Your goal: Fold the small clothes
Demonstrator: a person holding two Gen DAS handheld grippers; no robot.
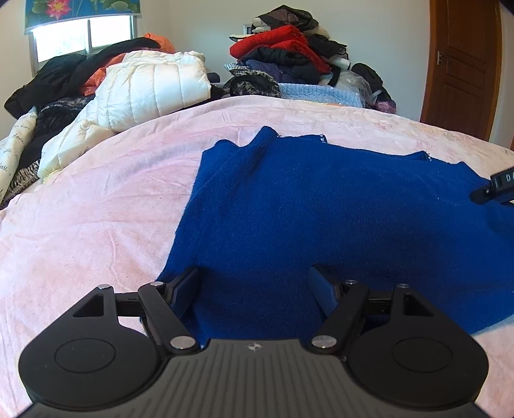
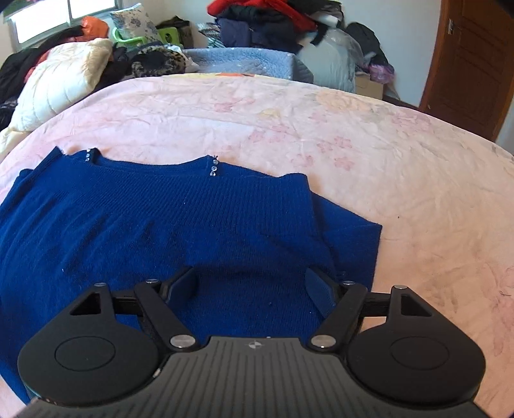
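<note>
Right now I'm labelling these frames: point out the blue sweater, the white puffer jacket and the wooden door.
Blue sweater (image 2: 192, 218): right wrist view, middle of its knit body.
White puffer jacket (image 1: 154, 86): left wrist view, quilted panel on the pile.
Wooden door (image 1: 462, 64): left wrist view, upper panel.

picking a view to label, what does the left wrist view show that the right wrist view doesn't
Only the left wrist view: the window's flower-print valance, and the tip of the right gripper at its right edge, over the sweater.

Only the right wrist view: a green plastic item and a leopard-print piece behind the bed.

Both: the blue sweater flat on the pink blanket, the white puffer jacket, the brown door, and open jaws holding nothing.
</note>
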